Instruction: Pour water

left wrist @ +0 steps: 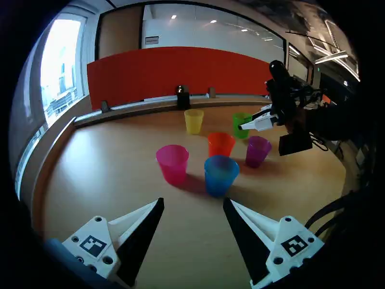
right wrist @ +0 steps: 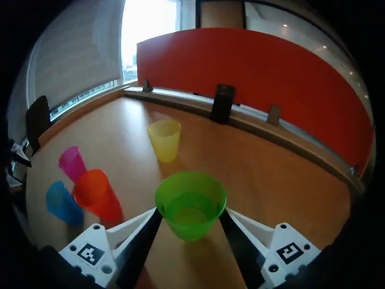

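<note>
**Right tool.** In the right gripper view, the right tool [right wrist: 189, 210] is spread wide. The green translucent plastic cup [right wrist: 191, 204] stands directly between its fingertips, one finger on each side of the wall. It cannot be determined whether both fingers press on the cup. The cup is upright with its long axis vertical and its mouth open upward. A faint ring low inside suggests a shallow fill, but this is not certain. This is the nearer tool to this cup and probably the one to lift and pour.

**Left tool.** In the left gripper view, the left tool [left wrist: 193, 200] is spread wide with nothing between its fingers. The blue plastic cup [left wrist: 221, 174] stands just ahead of it, slightly right of centre. The pink plastic cup [left wrist: 173, 164] stands ahead and slightly left.

**Receiving cups.** As seen from the right tool:
- The orange plastic cup [right wrist: 96, 192] stands near on the left.
- The blue and pink cups stand further left.
- The yellow plastic cup [right wrist: 164, 139] stands ahead, apart from the others.
- The purple plastic cup [left wrist: 257, 151] stands close beside the right tool, as seen in the left gripper view.

**Clearance.** The wooden table [right wrist: 269, 178] lies bare ahead and to the right of the right tool. Its far edge meets the red partition panel [right wrist: 269, 67]. The clustered cups on the left limit any sideways swing in that direction. Lift the cup before tilting it.
</note>
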`<state>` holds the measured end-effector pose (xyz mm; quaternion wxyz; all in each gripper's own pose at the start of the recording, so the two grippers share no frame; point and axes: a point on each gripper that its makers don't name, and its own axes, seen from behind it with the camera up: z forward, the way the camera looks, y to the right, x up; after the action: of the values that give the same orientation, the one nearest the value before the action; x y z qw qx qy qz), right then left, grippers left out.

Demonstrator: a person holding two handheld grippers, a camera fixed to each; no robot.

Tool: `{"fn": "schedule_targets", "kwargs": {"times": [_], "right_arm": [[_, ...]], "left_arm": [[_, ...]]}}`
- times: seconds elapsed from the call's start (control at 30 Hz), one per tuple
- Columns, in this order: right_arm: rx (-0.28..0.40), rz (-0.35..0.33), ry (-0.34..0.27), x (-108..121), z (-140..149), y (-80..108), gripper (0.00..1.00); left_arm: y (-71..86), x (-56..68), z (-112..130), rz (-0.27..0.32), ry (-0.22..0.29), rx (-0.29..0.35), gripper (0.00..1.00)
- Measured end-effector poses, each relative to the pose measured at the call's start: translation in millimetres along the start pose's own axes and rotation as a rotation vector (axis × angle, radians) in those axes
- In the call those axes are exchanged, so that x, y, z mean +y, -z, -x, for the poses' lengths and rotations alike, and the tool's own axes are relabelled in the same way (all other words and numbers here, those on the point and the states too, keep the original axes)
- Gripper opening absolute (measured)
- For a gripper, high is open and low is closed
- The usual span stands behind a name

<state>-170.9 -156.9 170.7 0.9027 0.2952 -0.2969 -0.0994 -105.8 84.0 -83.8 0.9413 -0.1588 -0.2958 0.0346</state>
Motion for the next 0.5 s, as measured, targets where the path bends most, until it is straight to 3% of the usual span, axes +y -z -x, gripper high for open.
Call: {"fn": "schedule_targets", "kwargs": {"times": [0.5], "right_arm": [[-0.055,-0.010,0.007,2.1,15.9,-7.8,0.87]], "left_arm": [[-0.5,-2.0,3.4,-0.008,0.013,-0.005,0.91]]}}
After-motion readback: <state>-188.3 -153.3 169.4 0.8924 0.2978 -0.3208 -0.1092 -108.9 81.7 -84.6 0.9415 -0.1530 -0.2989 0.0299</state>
